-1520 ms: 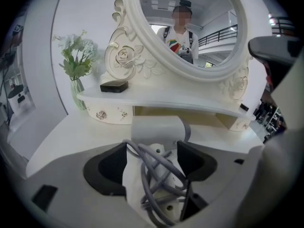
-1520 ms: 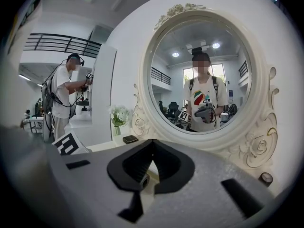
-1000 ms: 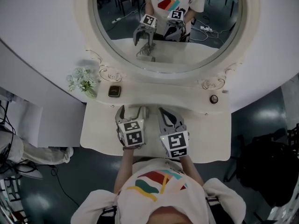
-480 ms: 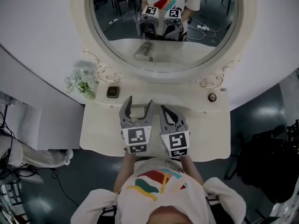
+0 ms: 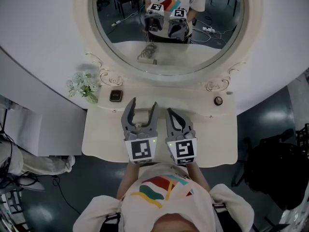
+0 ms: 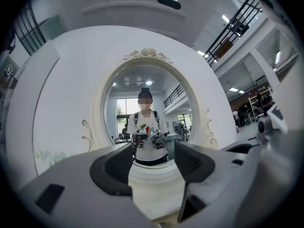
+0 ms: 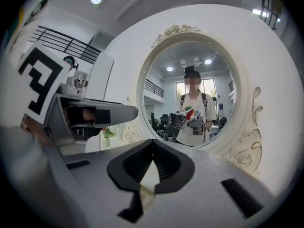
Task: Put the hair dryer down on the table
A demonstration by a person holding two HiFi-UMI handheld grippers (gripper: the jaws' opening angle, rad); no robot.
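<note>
A cream hair dryer [image 5: 140, 117] lies on the cream dressing table [image 5: 99, 141], close to the mirror's base. In the head view my left gripper [image 5: 144, 103] hangs above it, open; the dryer shows on the table between the jaws. In the left gripper view the left gripper [image 6: 154, 167] points level at the mirror; its jaws have just been closing a little with nothing between them. To the right of it, my right gripper [image 5: 171, 112] is shut and holds nothing. The fingertips of the right gripper [image 7: 152, 145] meet in its own view.
A large oval mirror [image 5: 116, 35] stands behind the table and reflects the person and both grippers. A small vase of pale flowers [image 5: 84, 85] and a small dark box [image 5: 116, 95] sit at the back left, a round knob [image 5: 218, 100] at the back right. A dark bag [image 5: 275, 173] lies on the floor at right.
My left gripper has risen from the table and tipped up to level, leaving the hair dryer lying there. The right gripper has hardly moved.
</note>
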